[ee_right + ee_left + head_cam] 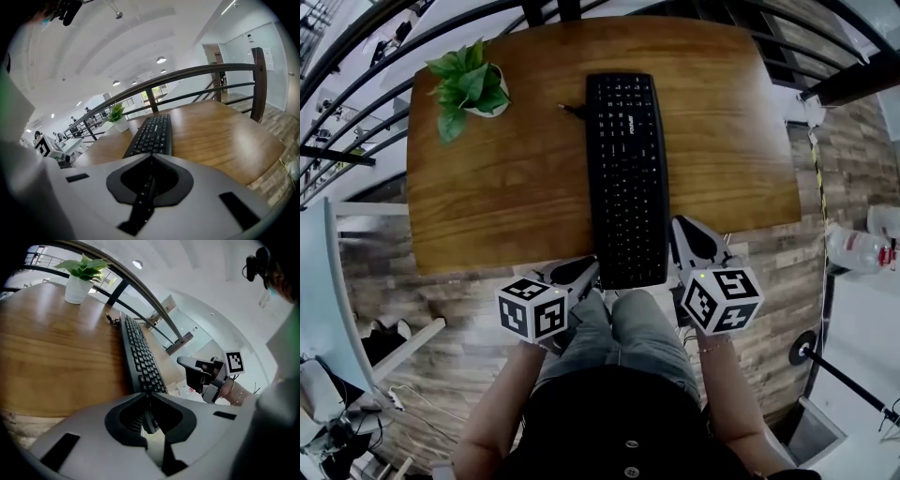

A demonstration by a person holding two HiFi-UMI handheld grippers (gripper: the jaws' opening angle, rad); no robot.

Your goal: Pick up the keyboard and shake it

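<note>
I hold the left gripper (589, 268) and right gripper (682, 230) closed and empty, flanking the keyboard (626, 159) where it overhangs the desk's (487, 206) near edge for grasping.

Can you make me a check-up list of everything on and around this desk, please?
Surface: wooden table, smooth and shiny.
Job's things: black keyboard lies flat, with its near end over the table's edge.
Clutter: potted plant at the far left corner.
Grippers: left gripper and right gripper, jaws together, one on each side of the keyboard's near end.
Cables: short dark cable at the keyboard's far end.
Surroundings: railing, plank floor.
</note>
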